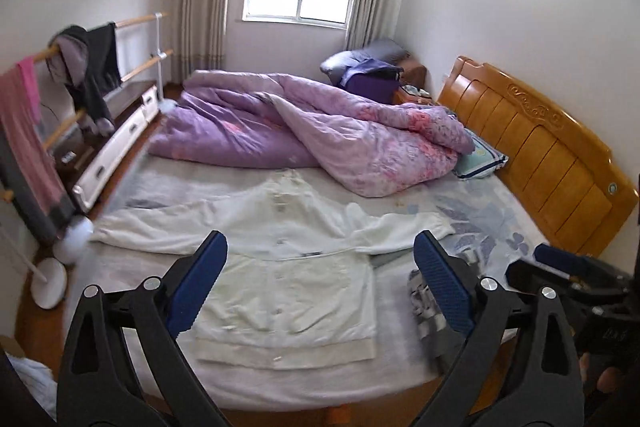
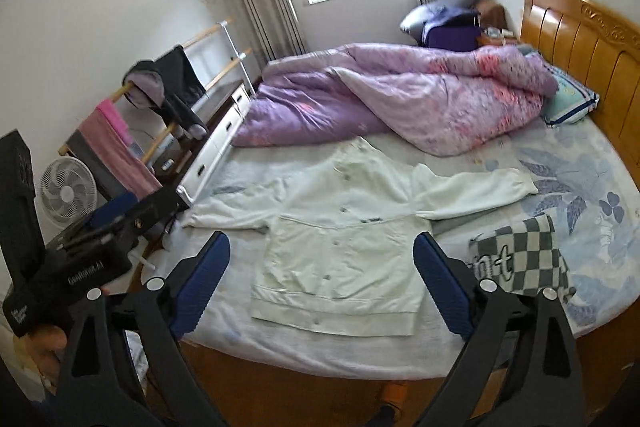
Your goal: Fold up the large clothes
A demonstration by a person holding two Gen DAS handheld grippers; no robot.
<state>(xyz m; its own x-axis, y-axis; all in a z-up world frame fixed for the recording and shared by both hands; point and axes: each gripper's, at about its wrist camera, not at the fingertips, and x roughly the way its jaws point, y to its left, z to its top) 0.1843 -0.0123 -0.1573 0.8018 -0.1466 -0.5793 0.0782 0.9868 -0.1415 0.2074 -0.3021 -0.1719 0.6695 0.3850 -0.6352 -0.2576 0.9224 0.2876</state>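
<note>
A cream-white button-front jacket of soft, slightly nubbly fabric (image 1: 286, 279) (image 2: 340, 247) lies flat and face up across the middle of both frames on the pale, leaf-printed bed sheet (image 1: 480, 215) (image 2: 568, 171), its ribbed hem toward the lower edge and both long sleeves stretched out sideways, the sleeve on the frame's right ending in a ribbed cuff. The left gripper (image 1: 320, 279), black plastic with blue ridged pads (image 1: 440, 283), fills the lower part of the left wrist view with its jaws spread wide, gripping nothing and hanging above the jacket's lower half. The right gripper (image 2: 322, 279), of the same build, also stands wide apart and bare at the bottom of the right wrist view, over the near bed edge and the jacket hem. Just beside the jacket at the right of the right wrist view sits a folded grey-and-white checkered cloth with lettering (image 2: 520, 259). Behind the jacket, toward the upper centre, a puffy purple-and-pink floral quilt (image 1: 320, 127) (image 2: 400, 95) is heaped in soft folds. A glossy, panelled orange wooden headboard (image 1: 540, 147) (image 2: 592, 43) curves down the right side, and a wooden-rail clothes rack draped with dark and pink garments (image 1: 52, 95) (image 2: 140, 107) stands at the left.
</note>
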